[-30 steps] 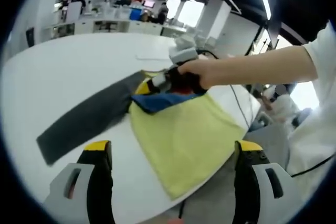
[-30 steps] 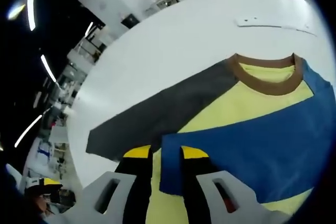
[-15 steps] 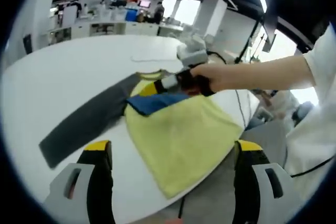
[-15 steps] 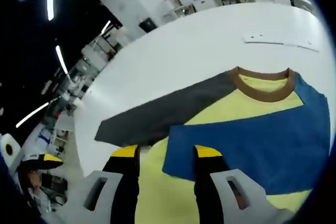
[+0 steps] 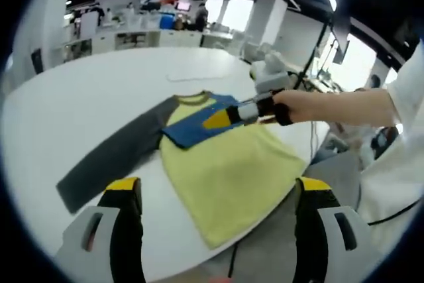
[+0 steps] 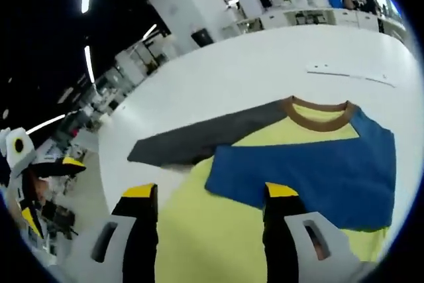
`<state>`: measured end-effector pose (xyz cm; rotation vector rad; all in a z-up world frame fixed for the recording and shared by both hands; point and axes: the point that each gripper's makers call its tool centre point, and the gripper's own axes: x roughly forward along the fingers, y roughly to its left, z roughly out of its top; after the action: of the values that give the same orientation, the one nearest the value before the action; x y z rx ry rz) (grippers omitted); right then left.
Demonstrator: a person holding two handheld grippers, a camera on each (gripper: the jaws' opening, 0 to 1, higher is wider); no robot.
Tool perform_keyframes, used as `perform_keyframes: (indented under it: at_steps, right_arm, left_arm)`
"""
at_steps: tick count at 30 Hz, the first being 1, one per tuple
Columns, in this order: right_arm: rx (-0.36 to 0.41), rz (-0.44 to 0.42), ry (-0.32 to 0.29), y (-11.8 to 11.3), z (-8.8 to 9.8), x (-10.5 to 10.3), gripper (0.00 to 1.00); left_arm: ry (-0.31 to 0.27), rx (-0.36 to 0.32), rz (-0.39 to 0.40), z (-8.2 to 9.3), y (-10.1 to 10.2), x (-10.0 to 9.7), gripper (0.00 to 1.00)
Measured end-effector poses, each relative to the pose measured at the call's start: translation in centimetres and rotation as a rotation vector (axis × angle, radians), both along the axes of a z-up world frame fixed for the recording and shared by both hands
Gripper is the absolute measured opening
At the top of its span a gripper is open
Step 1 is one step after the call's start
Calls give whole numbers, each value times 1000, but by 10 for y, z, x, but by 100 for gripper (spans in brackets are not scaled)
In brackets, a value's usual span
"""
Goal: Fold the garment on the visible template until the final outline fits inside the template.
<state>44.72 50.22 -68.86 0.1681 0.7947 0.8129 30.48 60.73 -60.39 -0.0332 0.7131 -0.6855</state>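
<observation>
Left hand-held gripper (image 5: 218,193): nearest item in the left gripper view; jaws stand wide apart, released, nothing between them, above the near hem of the garment
Right hand-held gripper (image 6: 212,193): jaws apart and empty in the right gripper view, hovering over the yellow body just short of the blue sleeve's end; in the left gripper view it is seen held by a person's hand (image 5: 298,106) over the right shoulder area, jaws there too small to judge
Garment (image 5: 228,164): long-sleeved shirt lying flat on the counter (image 5: 86,104), body pale yellow, soft knit, with its near hem reaching the counter edge
Blue sleeve (image 6: 311,173): already folded across the chest, lying as a broad flat band, edges fairly straight
Grey sleeve (image 6: 199,138): not yet folded; stretched out flat to the side on the bare counter, long tapering strip
Collar (image 6: 317,112): brown ribbed band, round neck, at the far end of the shirt
Template: no outline can be made out on the counter; only a thin pale strip (image 6: 350,75) lies beyond the collar
Progress: judged early; one sleeve in, the grey sleeve and the lengthwise body folds remain
Counter: white, smooth, rounded edge
</observation>
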Motion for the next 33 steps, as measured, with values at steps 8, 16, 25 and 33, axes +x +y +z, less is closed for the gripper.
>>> perform_keyframes:
  at_steps: [8, 16, 25, 33]
  right_arm:
    - [21, 38, -25, -13, 14, -22, 85]
    - [-22, 86, -81, -33, 26, -40, 92]
    - [-30, 100, -123, -60, 41, -62, 100]
    - [-46, 58, -152, -102, 53, -76, 100]
  left_arm:
    - [-11, 10, -7, 7, -8, -9, 93]
    - [-19, 15, -12, 11, -14, -16, 93]
    - [-31, 20, -14, 15, -23, -20, 92]
    - [-34, 18, -14, 16, -33, -22, 92]
